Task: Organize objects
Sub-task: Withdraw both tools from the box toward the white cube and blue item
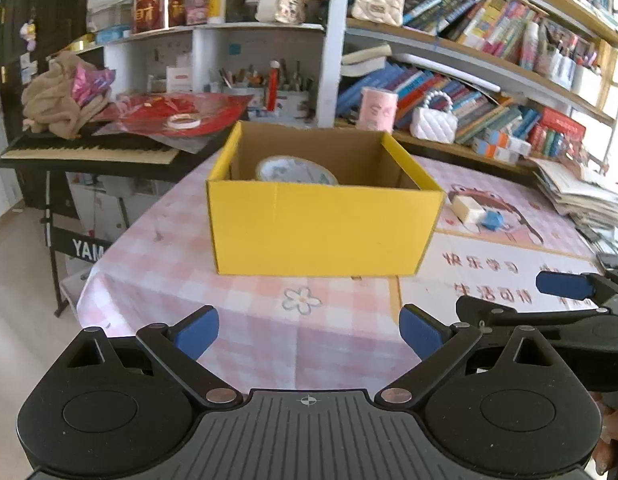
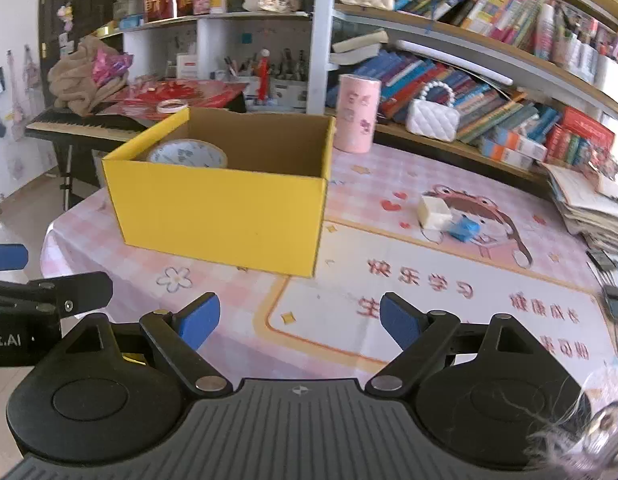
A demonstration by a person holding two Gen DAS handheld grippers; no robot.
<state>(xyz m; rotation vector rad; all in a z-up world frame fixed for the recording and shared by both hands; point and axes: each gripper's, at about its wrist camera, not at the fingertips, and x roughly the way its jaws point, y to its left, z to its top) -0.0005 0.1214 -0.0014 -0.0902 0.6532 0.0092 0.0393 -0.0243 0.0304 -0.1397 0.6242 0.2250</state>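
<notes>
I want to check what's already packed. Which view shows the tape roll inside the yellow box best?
The right wrist view: the tape roll shows its printed face above the yellow box wall, in the left part. In the left wrist view the roll sits lower behind the front wall, with less showing.

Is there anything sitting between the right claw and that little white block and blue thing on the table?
Nothing visible does. The right claw is open and holds nothing, over bare tablecloth. The white block and blue piece lie ahead to its right, in the open. The yellow box stands off to the left of that line.
</notes>
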